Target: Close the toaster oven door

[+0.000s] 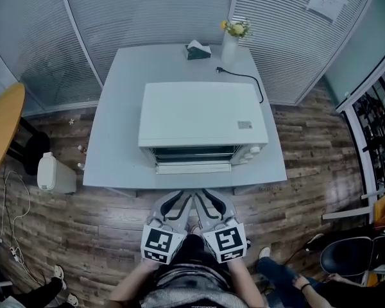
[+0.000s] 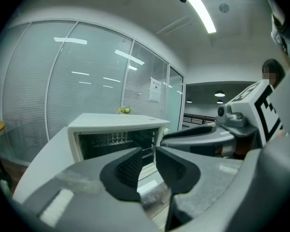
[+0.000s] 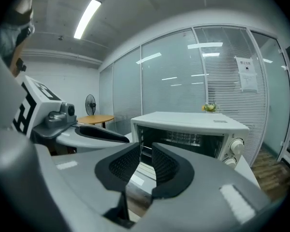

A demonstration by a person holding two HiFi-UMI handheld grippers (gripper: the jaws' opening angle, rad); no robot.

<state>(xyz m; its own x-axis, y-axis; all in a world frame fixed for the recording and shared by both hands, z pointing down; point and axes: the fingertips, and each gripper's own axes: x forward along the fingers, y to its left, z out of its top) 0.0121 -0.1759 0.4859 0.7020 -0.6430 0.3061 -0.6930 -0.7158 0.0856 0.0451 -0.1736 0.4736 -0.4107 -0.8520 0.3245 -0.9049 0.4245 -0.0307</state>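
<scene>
**Position.** The oven stands mid-table, mouth toward the person. Its door is down, folded out flat toward the front table edge, and the cavity and rack are exposed. The knobs sit on the right side of the front.

**Claws.** The left claw and right claw hang side by side just off the front table edge, short of the door, both aimed at the mouth. Each stands at a narrow gap. Each gripper view shows only the door and table through that gap; nothing is held or touched.

**Step in hand.** Judged as the approach; closing has not begun.

**Recommended practice.**
- No grip looks necessary. Bring the tips in below the door's free edge and lift from underneath.
- Place one claw toward each end of that edge, so the door rises level and does not twist on its hinge.
- Follow the hinge arc up and inward, not straight ahead; a flat push would likely slide the oven back along the table.
- Finish with light pressure near the top edge until the door sits flush.

**Risk.** The tips are close together and could foul each other.
</scene>
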